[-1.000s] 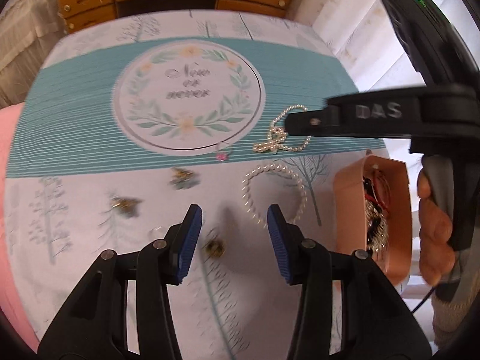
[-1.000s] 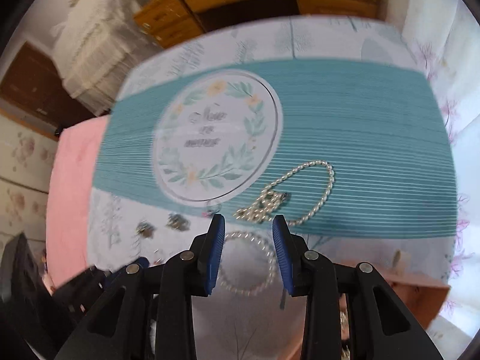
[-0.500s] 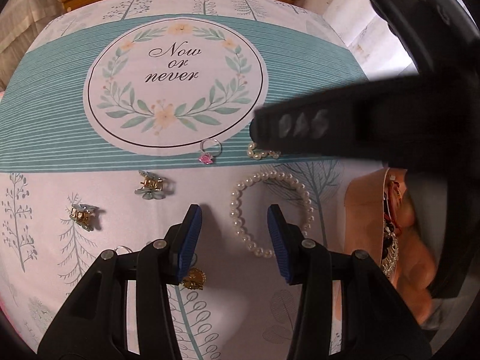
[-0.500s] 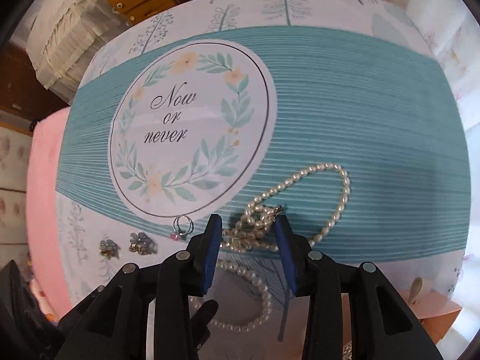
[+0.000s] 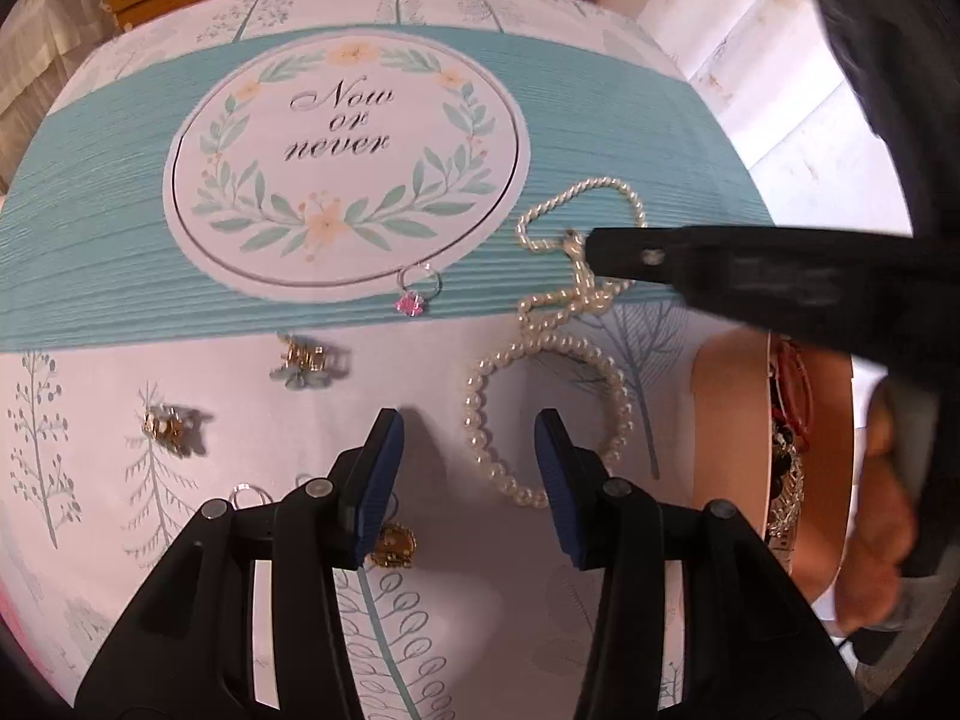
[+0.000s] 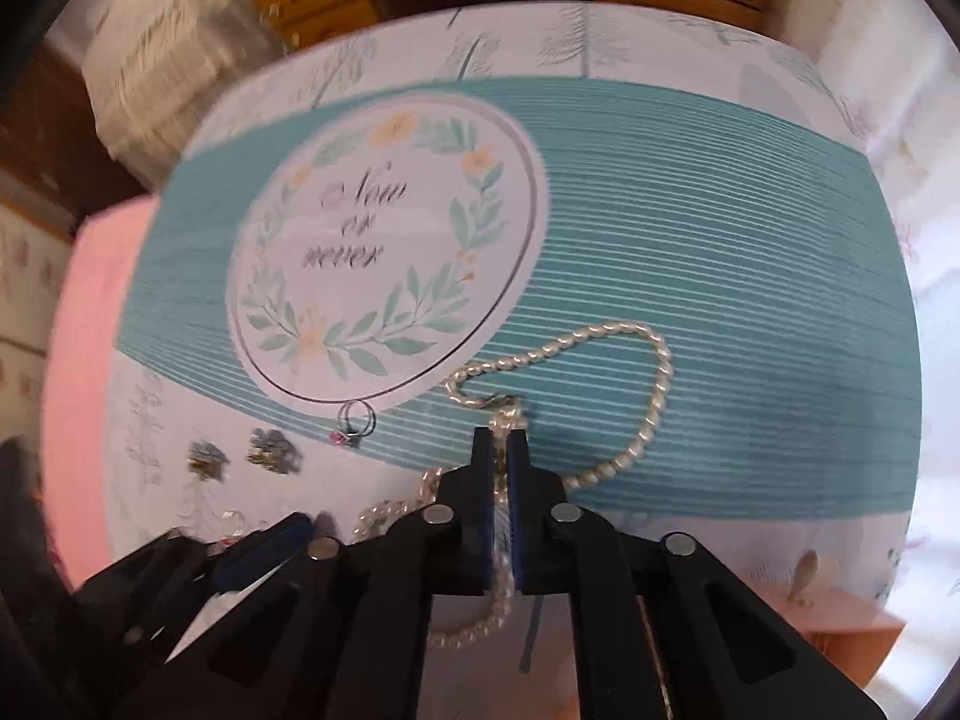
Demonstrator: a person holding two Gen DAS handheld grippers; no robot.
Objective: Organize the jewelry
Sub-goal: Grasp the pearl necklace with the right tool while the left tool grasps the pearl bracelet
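While my right fingers (image 6: 499, 450) have just closed, pinching the necklace (image 6: 651, 414) on the table (image 6: 750, 300), my left fingers (image 5: 465, 462) stand half-open above the bracelet (image 5: 480, 420), holding nothing.

The printed tablecloth (image 5: 120, 252) carried a pearl necklace (image 5: 576, 300) at two o'clock, a pearl bracelet (image 5: 480, 420) below, a ring (image 5: 414, 294) (pink-stoned) centrally, and small clips (image 5: 303, 360) at nine.

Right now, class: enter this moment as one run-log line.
right hand-held gripper: just closed on long white pearl necklace | left hand-held gripper: open above round white pearl bracelet | peach jewelry box: waiting
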